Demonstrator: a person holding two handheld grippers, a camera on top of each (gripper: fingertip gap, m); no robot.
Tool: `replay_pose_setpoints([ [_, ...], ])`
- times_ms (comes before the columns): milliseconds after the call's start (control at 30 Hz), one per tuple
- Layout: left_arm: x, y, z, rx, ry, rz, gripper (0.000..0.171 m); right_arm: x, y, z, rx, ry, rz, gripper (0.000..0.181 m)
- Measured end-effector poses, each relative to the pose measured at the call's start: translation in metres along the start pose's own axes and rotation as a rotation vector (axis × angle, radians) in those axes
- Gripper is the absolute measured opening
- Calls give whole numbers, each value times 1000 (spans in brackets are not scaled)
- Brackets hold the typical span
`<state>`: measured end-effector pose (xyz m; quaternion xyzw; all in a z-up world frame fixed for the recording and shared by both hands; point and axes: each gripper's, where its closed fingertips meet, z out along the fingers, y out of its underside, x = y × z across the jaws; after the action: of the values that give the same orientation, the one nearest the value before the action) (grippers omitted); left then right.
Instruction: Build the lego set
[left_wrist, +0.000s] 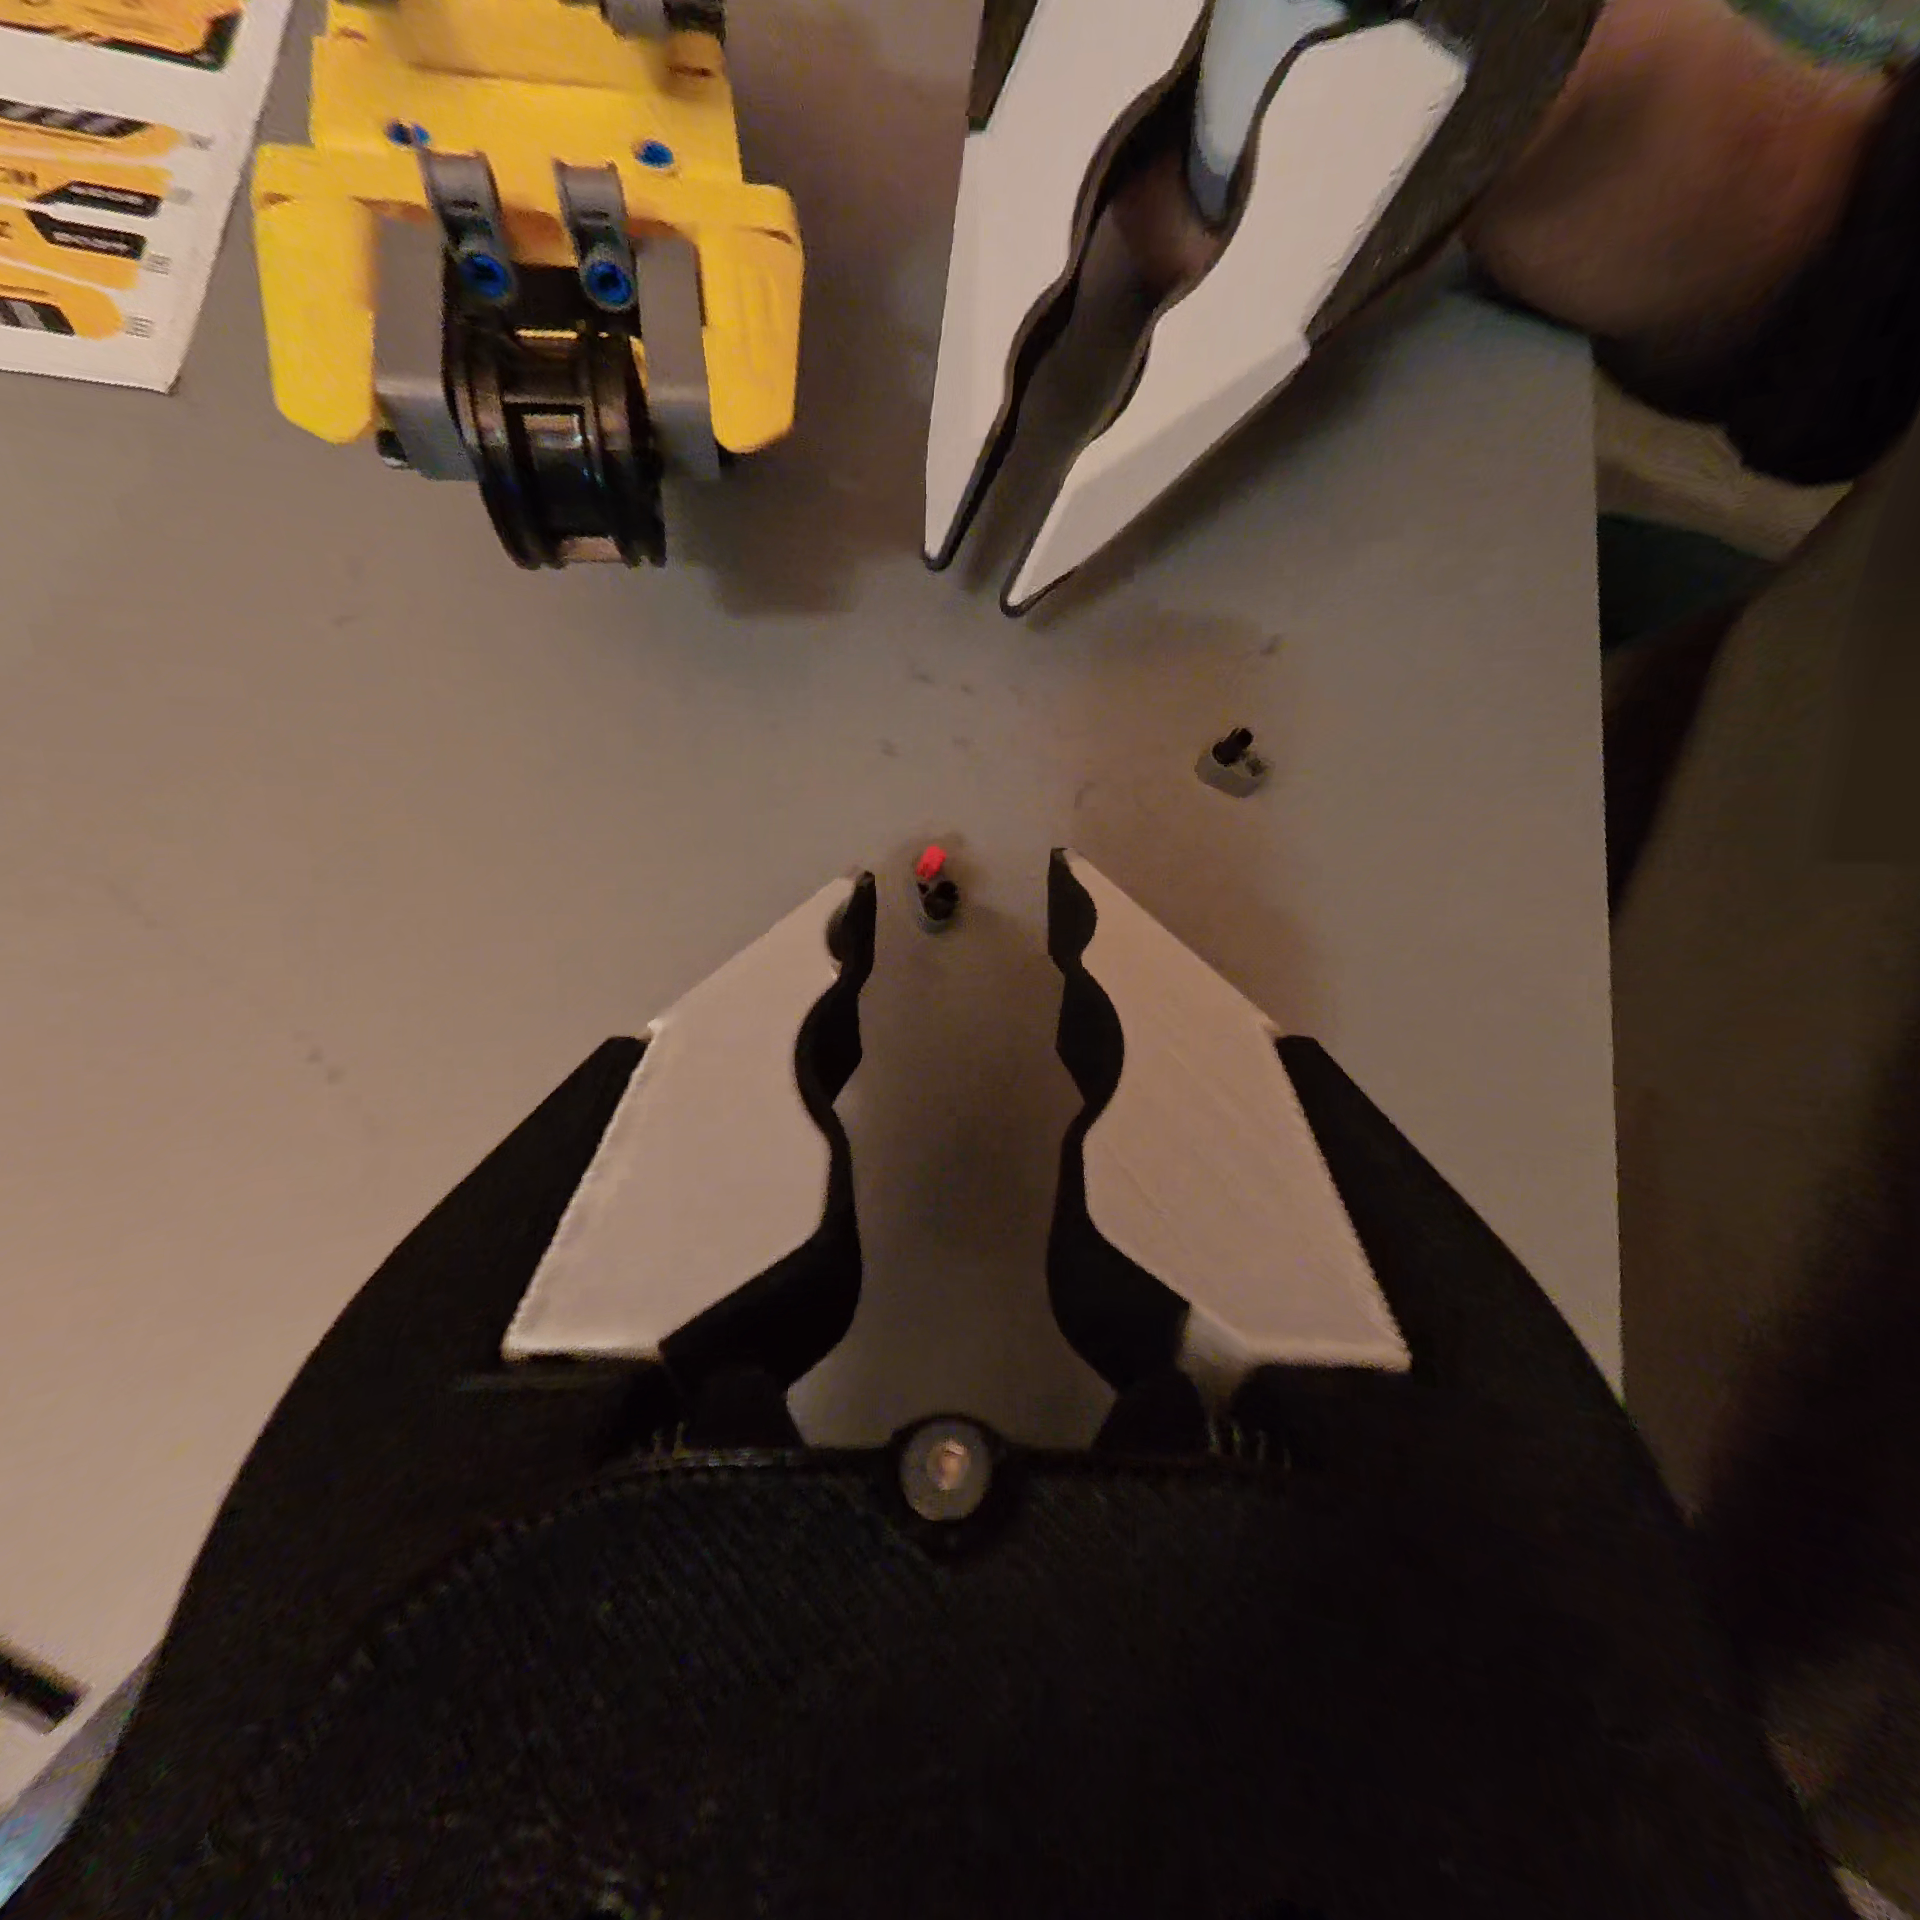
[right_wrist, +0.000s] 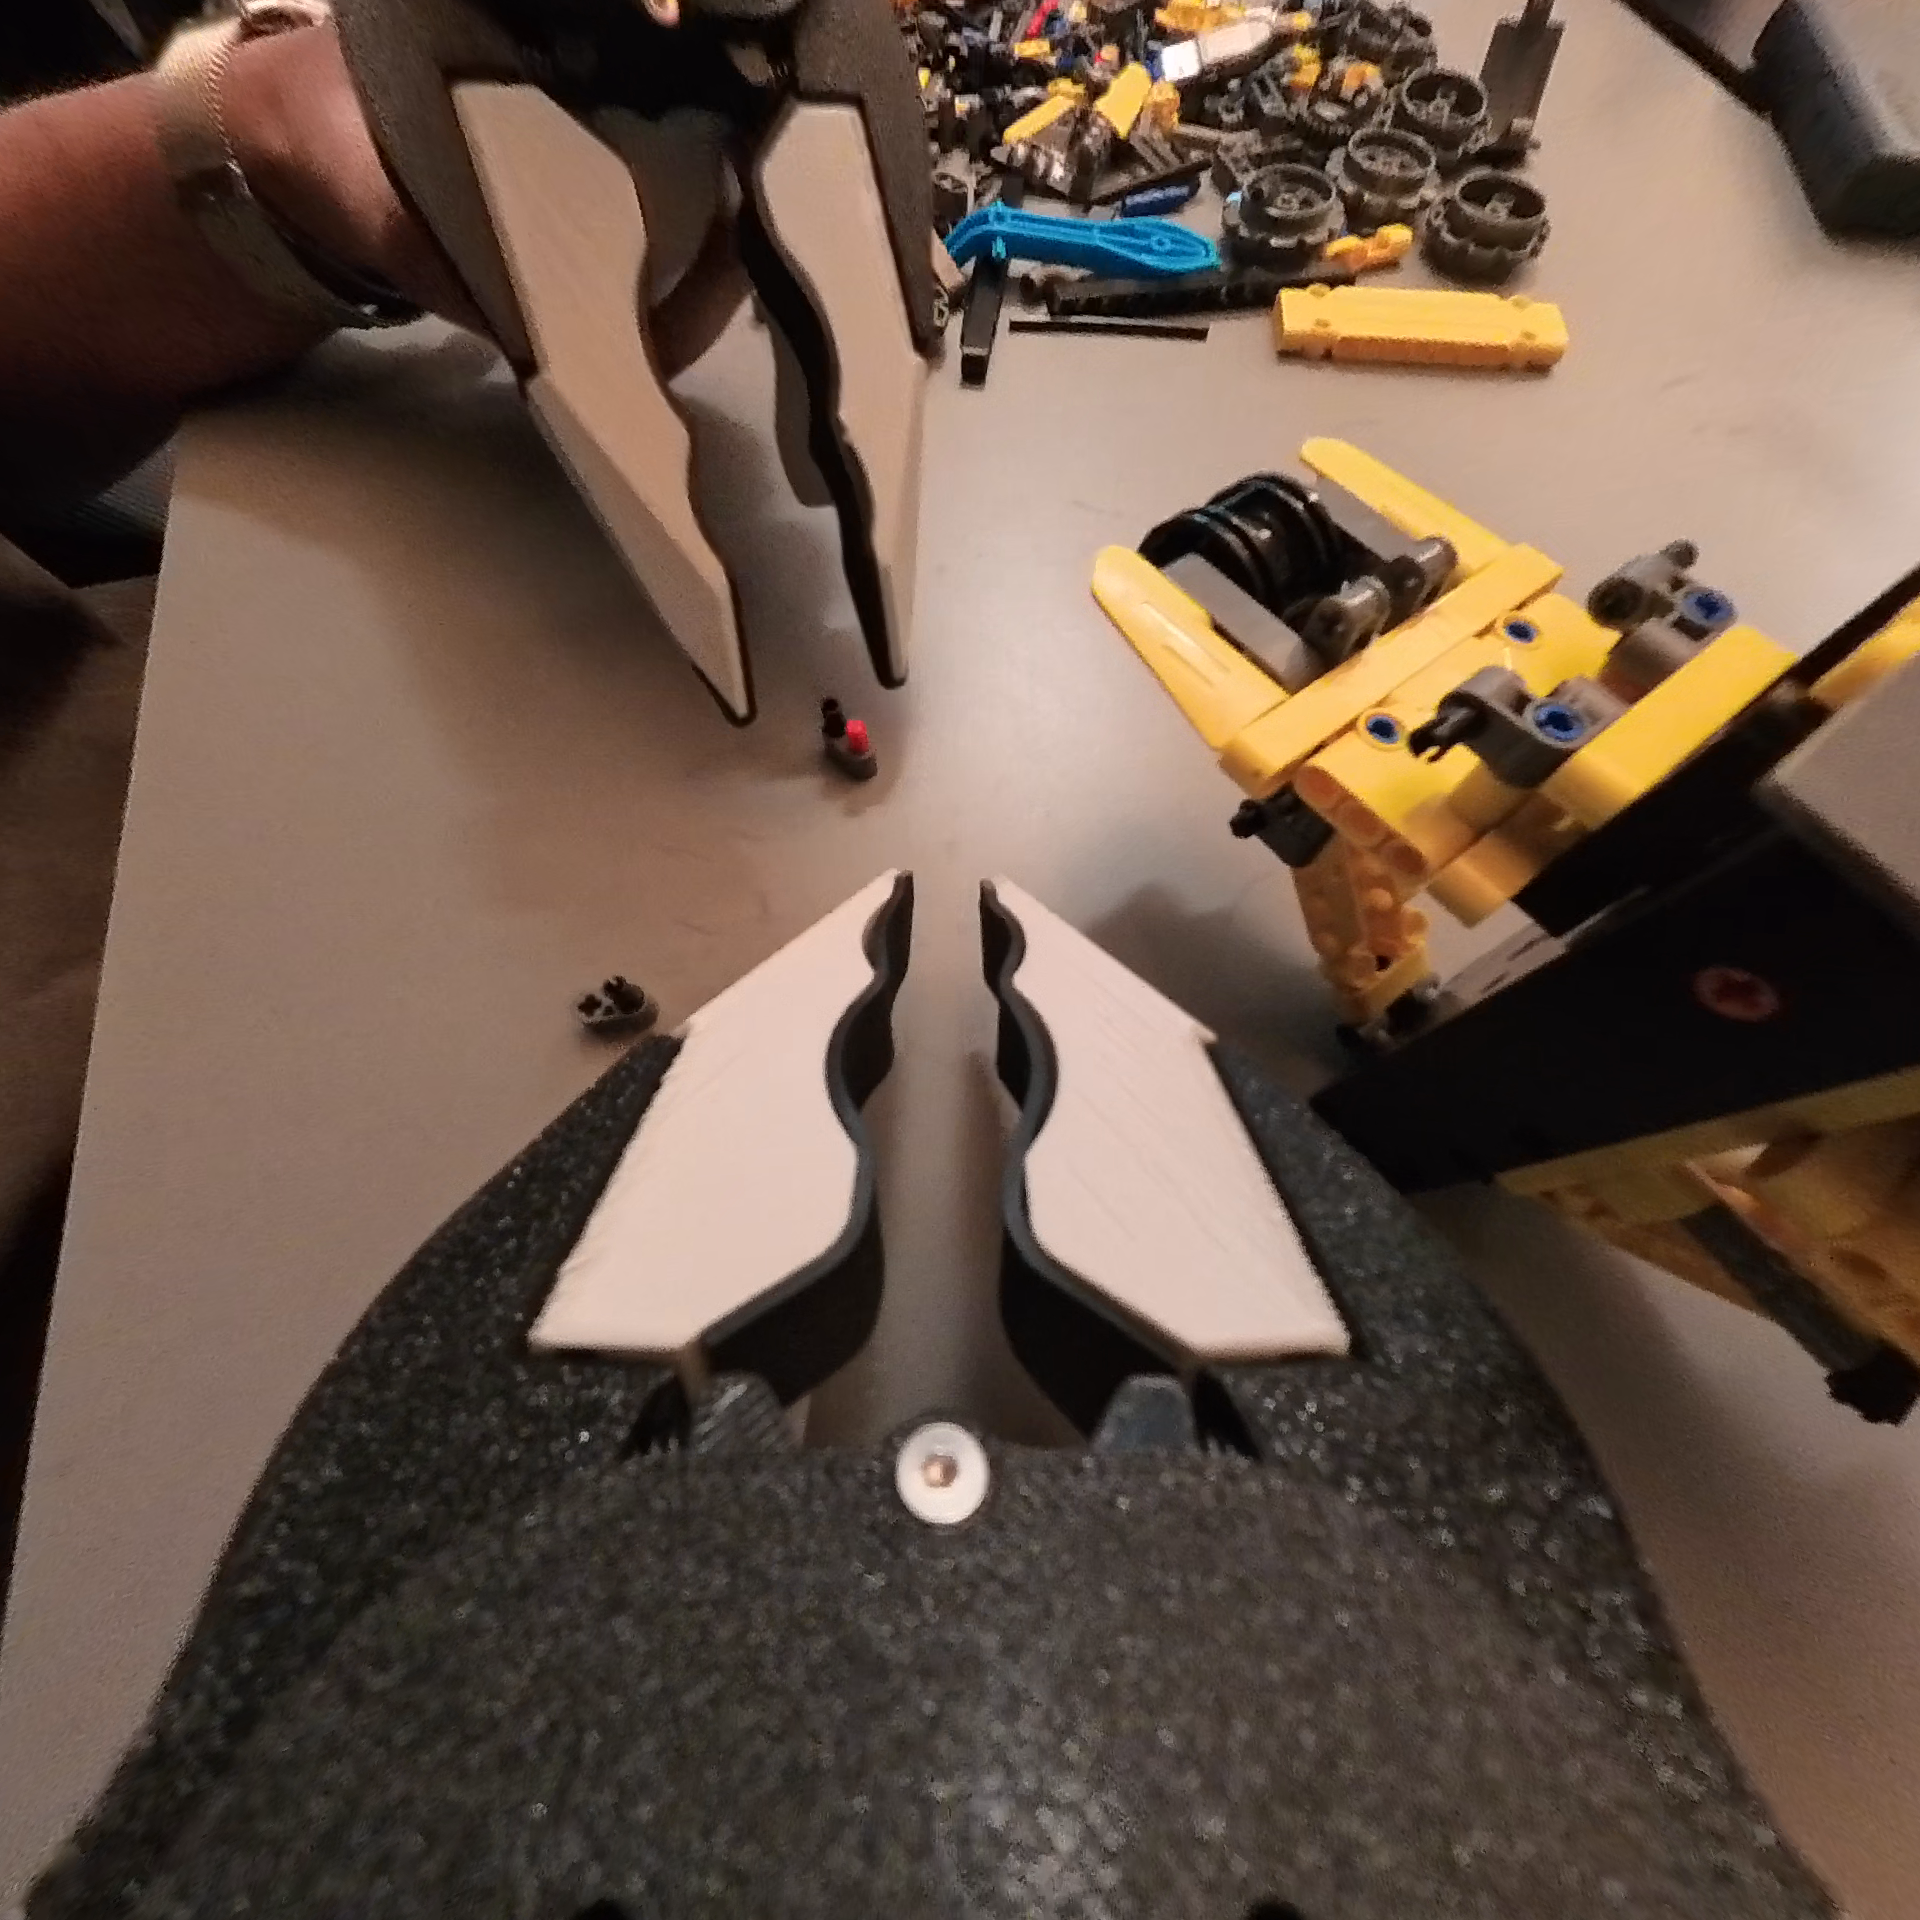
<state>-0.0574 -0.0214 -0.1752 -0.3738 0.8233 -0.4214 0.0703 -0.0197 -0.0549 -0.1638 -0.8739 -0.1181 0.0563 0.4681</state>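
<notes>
- Red-tipped pin piece (left_wrist: 934, 891) sits on counter (left_wrist: 416, 831), between our left claw (left_wrist: 961, 868) tips, untouched.
- Left claw spread, empty.
- Right claw (right_wrist: 945, 883) nearly closed, empty; yellow model (right_wrist: 1455, 727) beside it.

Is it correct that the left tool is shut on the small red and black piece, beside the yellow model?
Not quite. In the left wrist view the left tool is open; the small red and black piece lies free between its tips. The yellow model is beside.

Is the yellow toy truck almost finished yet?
Partly. The yellow model is already built up on the table. Both tongs, left and right, are open and empty; a small red-and-black piece lies by the left. A loose parts pile remains.
</notes>
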Motion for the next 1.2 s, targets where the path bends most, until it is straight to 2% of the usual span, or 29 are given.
replay_pose_setpoints([
  [133, -15, -2, -10, 24, -90, 20, 24, -1, -3, 0, 14, 10, -26, 12],
  [267, -49, 8, -40, 13, -266, 28, 3, -1, -3, 0, 14, 14, -38, 12],
  [333, -47, 12, -46, 28, -228, 9, 3, 1, -2, -1, 11, 25, -45, 12],
  [400, -40, 17, -41, 22, -150, -27, 11, 3, -1, -1, 7, 35, -47, 12],
  [500, -40, 33, -27, -86, -148, -47, 20, 6, -1, -3, 9, 40, -45, 12],
  [633, -47, 34, -27, -112, -238, 8, 0, 7, -2, -3, 21, 41, -38, 13],
  [700, -49, 32, -27, -103, -255, -2, 0, 7, -1, -3, 17, 39, -38, 13],
  [800, -47, 16, -32, -4, -258, -14, 0, 5, -4, -3, 30, 42, -57, 13],
  [933, -10, -34, -42, 287, -58, -59, 0, -11, -25, -7, 143, 1, -109, 20],
  [1000, 2, -45, -43, 333, -3, -59, 0, -23, -40, -10, 228, -32, -112, 23],
  [1100, -23, -26, -39, 223, -168, -37, 0, -35, -51, -11, 279, -75, -94, 24],
  [1200, -42, 0, -38, 112, -225, -101, 1, -35, -46, -8, 250, -65, -109, 24],
])
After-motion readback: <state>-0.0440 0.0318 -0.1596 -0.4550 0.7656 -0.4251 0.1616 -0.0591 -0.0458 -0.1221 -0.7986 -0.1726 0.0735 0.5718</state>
